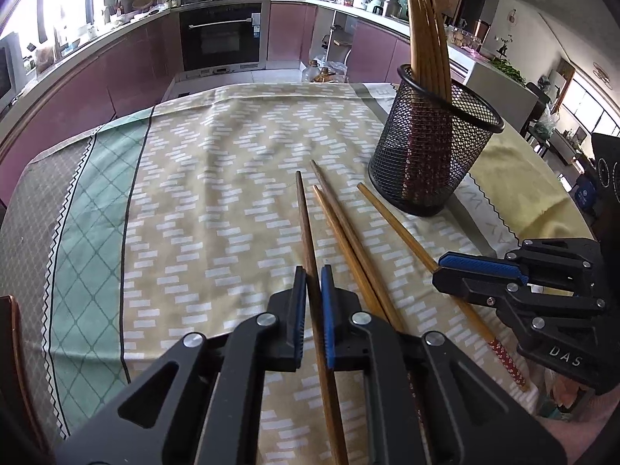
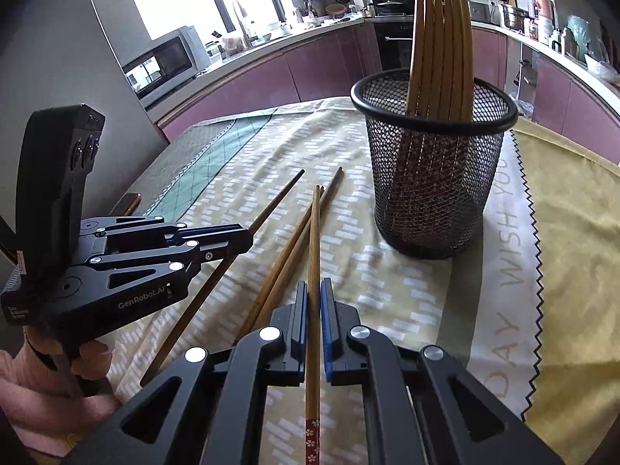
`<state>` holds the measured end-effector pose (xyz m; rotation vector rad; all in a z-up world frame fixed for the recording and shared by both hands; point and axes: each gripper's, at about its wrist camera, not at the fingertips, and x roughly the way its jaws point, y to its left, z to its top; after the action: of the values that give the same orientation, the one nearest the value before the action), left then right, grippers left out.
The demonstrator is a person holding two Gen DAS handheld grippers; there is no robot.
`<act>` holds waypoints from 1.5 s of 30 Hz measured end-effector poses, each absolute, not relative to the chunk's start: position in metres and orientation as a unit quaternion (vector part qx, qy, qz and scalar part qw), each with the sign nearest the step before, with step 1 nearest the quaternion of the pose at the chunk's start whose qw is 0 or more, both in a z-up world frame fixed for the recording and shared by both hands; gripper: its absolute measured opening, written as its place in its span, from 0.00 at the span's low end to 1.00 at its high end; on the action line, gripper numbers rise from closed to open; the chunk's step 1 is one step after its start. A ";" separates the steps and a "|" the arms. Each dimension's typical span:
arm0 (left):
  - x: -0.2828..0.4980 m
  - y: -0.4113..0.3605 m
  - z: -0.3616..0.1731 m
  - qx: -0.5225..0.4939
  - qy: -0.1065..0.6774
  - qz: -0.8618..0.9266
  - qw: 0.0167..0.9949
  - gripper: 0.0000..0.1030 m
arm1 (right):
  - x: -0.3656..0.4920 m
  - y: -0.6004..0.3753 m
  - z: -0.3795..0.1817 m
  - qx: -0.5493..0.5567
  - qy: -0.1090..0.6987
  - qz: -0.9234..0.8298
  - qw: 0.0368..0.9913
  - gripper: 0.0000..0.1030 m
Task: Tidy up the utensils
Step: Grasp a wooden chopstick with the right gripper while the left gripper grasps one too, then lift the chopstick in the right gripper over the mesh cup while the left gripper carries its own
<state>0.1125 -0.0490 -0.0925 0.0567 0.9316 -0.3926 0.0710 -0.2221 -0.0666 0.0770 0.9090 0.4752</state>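
A black mesh cup (image 1: 434,147) holding several wooden chopsticks (image 1: 426,35) stands on the patterned tablecloth (image 1: 217,178); it also shows in the right wrist view (image 2: 434,170). Several loose chopsticks lie on the cloth. My left gripper (image 1: 313,283) is shut on a dark chopstick (image 1: 304,217), low over the cloth. My right gripper (image 2: 314,298) is shut on a lighter chopstick (image 2: 314,232) with a red flowered end. Two more chopsticks (image 1: 345,240) lie between them. Each gripper shows in the other's view: right gripper (image 1: 441,271), left gripper (image 2: 248,238).
The table's far edge (image 1: 240,89) drops to the kitchen floor. A yellow cloth (image 2: 573,232) with a zigzag border covers the right part. A wooden chair back (image 1: 11,333) stands at the left. Cabinets and an oven (image 1: 221,35) are behind.
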 end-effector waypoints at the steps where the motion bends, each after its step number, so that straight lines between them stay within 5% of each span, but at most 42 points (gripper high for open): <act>1: 0.111 -0.048 -0.090 0.024 0.445 -0.191 0.875 0.08 | 0.070 -0.223 -0.064 0.038 0.431 0.230 0.872 0.06; 45: 0.101 -0.042 0.067 -0.067 0.292 -0.325 0.897 0.07 | 0.070 -0.292 0.066 0.078 0.250 0.237 0.936 0.06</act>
<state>0.1006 -0.0417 0.0675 -0.1396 0.6053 -0.6740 0.0702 -0.2924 0.0663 0.1601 0.5102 0.4847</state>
